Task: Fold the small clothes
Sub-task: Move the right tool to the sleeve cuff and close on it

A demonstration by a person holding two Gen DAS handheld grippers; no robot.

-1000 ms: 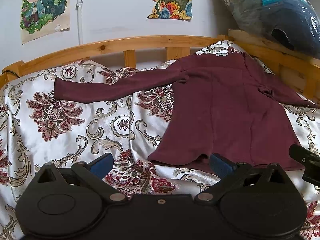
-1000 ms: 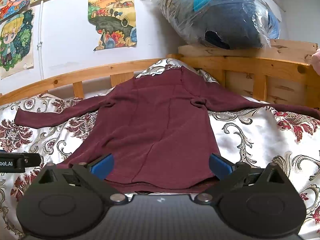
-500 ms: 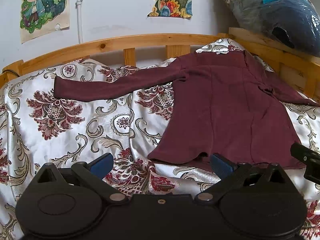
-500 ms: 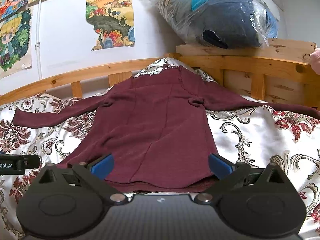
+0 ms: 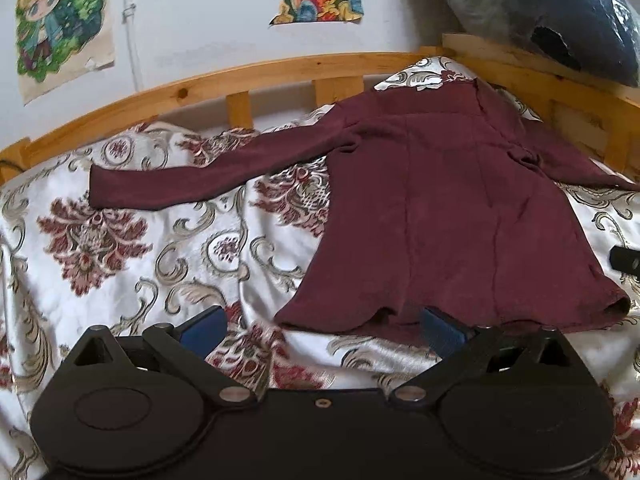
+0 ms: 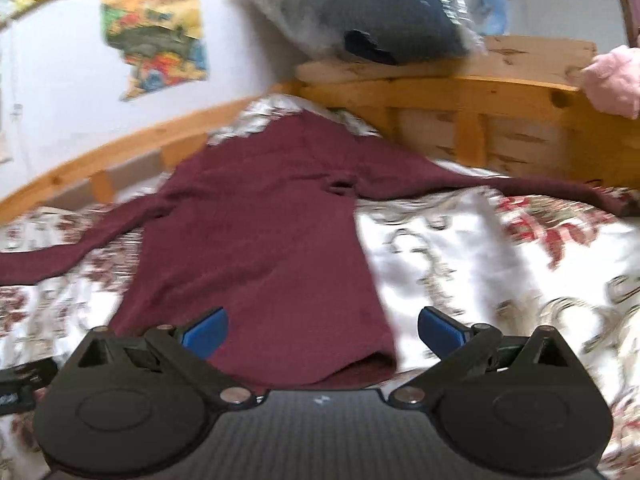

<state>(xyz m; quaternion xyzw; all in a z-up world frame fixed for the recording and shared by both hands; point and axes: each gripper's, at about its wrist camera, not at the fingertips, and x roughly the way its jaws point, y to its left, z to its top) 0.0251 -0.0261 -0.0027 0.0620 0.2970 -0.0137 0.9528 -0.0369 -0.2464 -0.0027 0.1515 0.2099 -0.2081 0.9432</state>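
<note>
A dark maroon long-sleeved dress (image 5: 448, 216) (image 6: 260, 248) lies flat on the patterned bedspread (image 5: 152, 256), hem toward me and both sleeves stretched out sideways. My left gripper (image 5: 322, 326) is open just short of the hem's left corner, holding nothing. My right gripper (image 6: 322, 326) is also open and empty, hovering over the hem's right corner (image 6: 380, 360). The left sleeve's cuff (image 5: 104, 188) points far left. The right sleeve (image 6: 560, 192) runs toward the headboard side. The right wrist view is blurred by motion.
A wooden bed rail (image 5: 248, 80) curves along the far side, with a taller wooden headboard (image 6: 500, 92) at right. A plastic-wrapped bundle (image 6: 384, 12) rests on the headboard. Something pink (image 6: 612, 80) sits at the far right. Posters (image 5: 60, 24) hang on the wall.
The right gripper has swung to the right, so the dress now sits left of its centre. The left gripper crept slightly closer to the hem. Both stayed open.
</note>
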